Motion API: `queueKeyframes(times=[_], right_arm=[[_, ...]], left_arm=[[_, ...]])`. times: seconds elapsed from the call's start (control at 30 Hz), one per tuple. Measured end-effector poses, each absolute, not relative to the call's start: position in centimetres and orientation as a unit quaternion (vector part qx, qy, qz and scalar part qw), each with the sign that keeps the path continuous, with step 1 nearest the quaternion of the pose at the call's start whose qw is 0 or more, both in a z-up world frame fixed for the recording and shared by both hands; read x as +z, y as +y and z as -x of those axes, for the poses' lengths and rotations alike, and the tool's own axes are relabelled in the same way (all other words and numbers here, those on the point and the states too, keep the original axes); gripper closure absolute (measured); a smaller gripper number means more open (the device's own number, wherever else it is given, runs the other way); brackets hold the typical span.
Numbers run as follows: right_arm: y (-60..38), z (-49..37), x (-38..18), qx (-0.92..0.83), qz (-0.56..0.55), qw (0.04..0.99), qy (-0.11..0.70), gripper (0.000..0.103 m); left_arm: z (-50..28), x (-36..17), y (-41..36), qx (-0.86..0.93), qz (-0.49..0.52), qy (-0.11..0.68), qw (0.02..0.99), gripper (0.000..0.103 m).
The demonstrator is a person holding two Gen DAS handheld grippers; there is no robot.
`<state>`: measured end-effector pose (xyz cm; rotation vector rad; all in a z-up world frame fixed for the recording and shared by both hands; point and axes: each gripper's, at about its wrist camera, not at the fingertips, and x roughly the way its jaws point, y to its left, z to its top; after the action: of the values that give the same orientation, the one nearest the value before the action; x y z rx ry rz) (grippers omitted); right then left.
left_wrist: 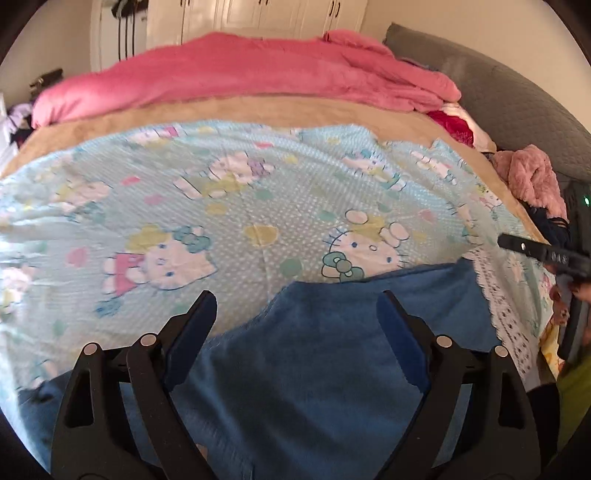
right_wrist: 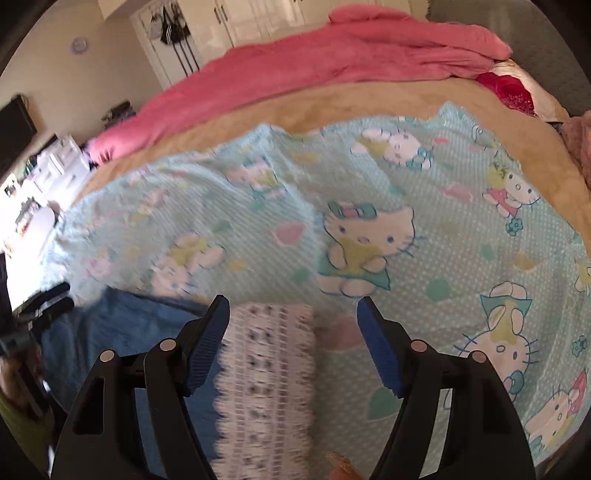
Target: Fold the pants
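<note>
Blue denim pants (left_wrist: 314, 369) lie flat on a light-blue cartoon-cat sheet (left_wrist: 240, 206) on the bed. My left gripper (left_wrist: 297, 308) hovers over the pants' upper edge, open, with only cloth beneath its jaws. In the right wrist view the pants (right_wrist: 122, 332) lie at the lower left. My right gripper (right_wrist: 293, 317) is open above the sheet's white lace border (right_wrist: 266, 369), to the right of the pants, with nothing gripped. The right gripper (left_wrist: 543, 253) also shows as a dark bar at the right edge of the left wrist view.
A pink blanket (left_wrist: 240, 77) is heaped along the far side of the bed on a tan cover (left_wrist: 258, 110). A pink fluffy garment (left_wrist: 532, 177) and a grey headboard (left_wrist: 517, 96) are at the right. White wardrobes (right_wrist: 240, 22) stand behind; cluttered furniture (right_wrist: 44, 173) at left.
</note>
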<state>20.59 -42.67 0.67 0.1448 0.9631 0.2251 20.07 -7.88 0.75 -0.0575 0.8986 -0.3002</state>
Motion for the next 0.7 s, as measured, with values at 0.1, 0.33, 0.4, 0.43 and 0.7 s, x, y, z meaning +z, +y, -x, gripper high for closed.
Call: queueKeyframes(times=[0.1,0.33,0.4,0.43,0.7], right_arm=[[-42.6,-21.0,-1.1,0.116,-0.073,0.863,0.486,0.033],[-41.9,-22.2,-3.2,0.132,-0.072,0.844,0.515,0.039],[-41.8,-22.3,-3.7,0.140,-0.073,0.839,0.521,0.041],[-41.8,-22.2,-3.9,0.145,-0.074,0.837,0.522,0.042],[-41.5,-21.1,-3.1,0.152,-0.077,0.852,0.495,0.085]], left_arm=[[-21.9,-1.1,-7.9,-0.142,0.036,0.450,0.881,0.024],[-23.2,-4.3,-7.9,-0.175,0.079,0.473,0.860,0.030],[-22.9,-4.4,-8.2,-0.190,0.082,0.470,0.858,0.034],[-22.7,-4.5,-8.6,-0.199,0.077,0.472,0.856,0.046],[-22.1,-4.3,-9.6,-0.212,0.059,0.462,0.859,0.100]])
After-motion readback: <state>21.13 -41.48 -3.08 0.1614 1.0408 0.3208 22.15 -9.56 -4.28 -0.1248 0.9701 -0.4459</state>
